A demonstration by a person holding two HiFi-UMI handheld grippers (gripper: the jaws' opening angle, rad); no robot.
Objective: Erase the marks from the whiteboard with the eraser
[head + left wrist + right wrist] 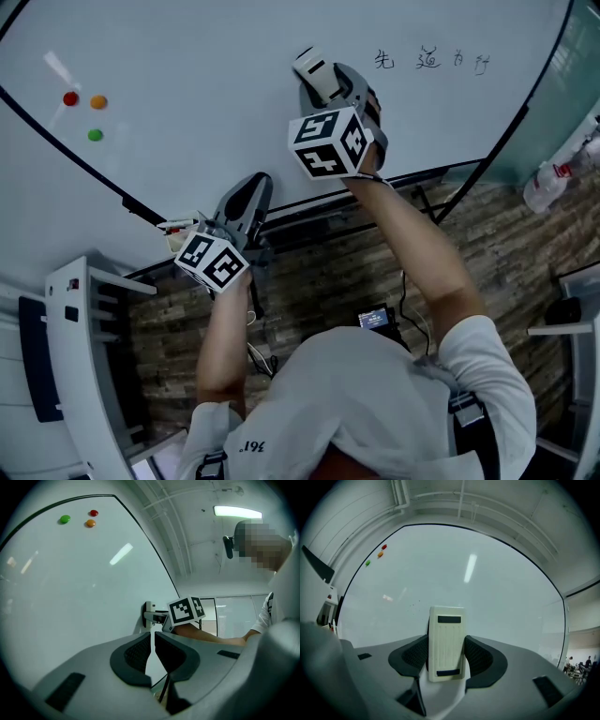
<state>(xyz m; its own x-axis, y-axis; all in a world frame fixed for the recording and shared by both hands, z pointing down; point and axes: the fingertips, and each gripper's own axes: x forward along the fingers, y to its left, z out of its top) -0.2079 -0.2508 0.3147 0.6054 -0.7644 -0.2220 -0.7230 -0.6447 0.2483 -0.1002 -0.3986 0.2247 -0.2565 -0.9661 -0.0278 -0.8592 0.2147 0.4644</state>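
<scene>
While the dark handwritten marks (431, 61) sit unwiped near the top edge of the smooth, glossy white whiteboard (187, 75), the erasing looks barely begun. The right gripper (323, 80) grasps a cream, ribbed, rectangular plastic eraser (312, 66) between textured black pads (415, 656), pressed to the whiteboard beside the marks. The left gripper (251, 192) hangs by the whiteboard's lower edge, jaws closed and empty.

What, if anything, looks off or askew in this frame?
Nothing stands out. The eraser sits straight between the right gripper's jaws, at the whiteboard, left of the written marks in the head view. The left gripper is shut and empty, lower down by the board's bottom edge.
</scene>
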